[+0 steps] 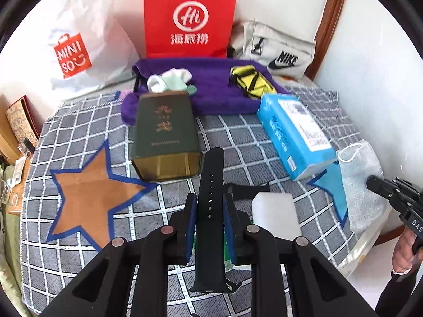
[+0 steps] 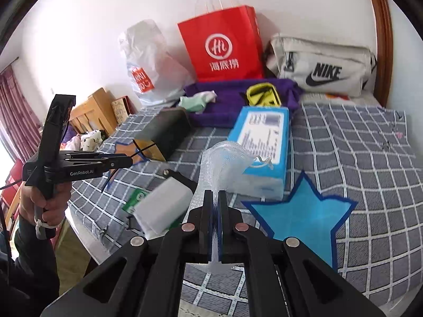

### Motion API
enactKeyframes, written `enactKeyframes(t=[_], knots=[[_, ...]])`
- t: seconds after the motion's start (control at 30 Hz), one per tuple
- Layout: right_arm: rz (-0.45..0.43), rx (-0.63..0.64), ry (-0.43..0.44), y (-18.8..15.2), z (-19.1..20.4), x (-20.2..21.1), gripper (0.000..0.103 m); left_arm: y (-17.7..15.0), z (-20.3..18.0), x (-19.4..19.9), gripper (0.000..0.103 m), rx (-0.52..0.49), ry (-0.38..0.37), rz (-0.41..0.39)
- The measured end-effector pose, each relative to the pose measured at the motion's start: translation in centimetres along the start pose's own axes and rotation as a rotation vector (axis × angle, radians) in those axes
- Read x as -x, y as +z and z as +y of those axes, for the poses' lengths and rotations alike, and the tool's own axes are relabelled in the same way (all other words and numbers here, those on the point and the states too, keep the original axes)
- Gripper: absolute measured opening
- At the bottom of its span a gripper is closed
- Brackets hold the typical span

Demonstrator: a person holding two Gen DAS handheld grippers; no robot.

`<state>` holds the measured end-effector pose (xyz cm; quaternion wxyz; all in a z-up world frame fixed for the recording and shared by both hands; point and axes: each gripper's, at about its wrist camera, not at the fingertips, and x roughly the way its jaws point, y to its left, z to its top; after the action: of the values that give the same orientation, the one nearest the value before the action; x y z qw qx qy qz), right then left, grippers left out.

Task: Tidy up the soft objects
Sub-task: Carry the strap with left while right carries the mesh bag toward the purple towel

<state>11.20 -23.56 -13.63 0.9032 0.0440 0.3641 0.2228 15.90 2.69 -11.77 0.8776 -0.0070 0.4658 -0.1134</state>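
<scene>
In the left wrist view my left gripper (image 1: pixel 209 198) is shut on a black perforated watch strap (image 1: pixel 211 169), held above the checked cloth (image 1: pixel 79 142). My right gripper (image 2: pixel 215 198) is shut on a white mesh pouch (image 2: pixel 224 158) with a cord loop, also lifted off the cloth. The right gripper (image 1: pixel 370 181) and its pouch (image 1: pixel 359 169) show at the right edge of the left view. Seen from the right wrist, the left gripper (image 2: pixel 130 160) holds the strap (image 2: pixel 144 150) edge-on. A purple towel (image 1: pixel 211 89) at the back carries socks (image 1: pixel 169 80) and a yellow pouch (image 1: pixel 251 80).
On the cloth lie a dark green box (image 1: pixel 165 137), a blue box (image 1: pixel 293 132), a white foam block (image 1: pixel 275 211), a second black strap (image 1: pixel 248 189), an orange star (image 1: pixel 92 198) and a blue star (image 2: pixel 301 211). Red (image 1: pixel 190 18), white (image 1: pixel 79 47) and Nike (image 1: pixel 280 50) bags line the wall.
</scene>
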Motion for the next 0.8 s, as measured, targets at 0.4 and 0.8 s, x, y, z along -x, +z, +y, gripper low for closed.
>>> enactKeyframes(t=[0.4,0.8], knots=[[-0.037,-0.03,-0.048,4.8,0.5,0.7,0.003,2.8,0.9,2.2,0.019,0.089,0.013,-0.061],[-0.058,-0.068,-0.022,10.9,-1.0,-1.9,0.003,7.6,1.5,1.7,0.019,0.097,0.006,-0.096]])
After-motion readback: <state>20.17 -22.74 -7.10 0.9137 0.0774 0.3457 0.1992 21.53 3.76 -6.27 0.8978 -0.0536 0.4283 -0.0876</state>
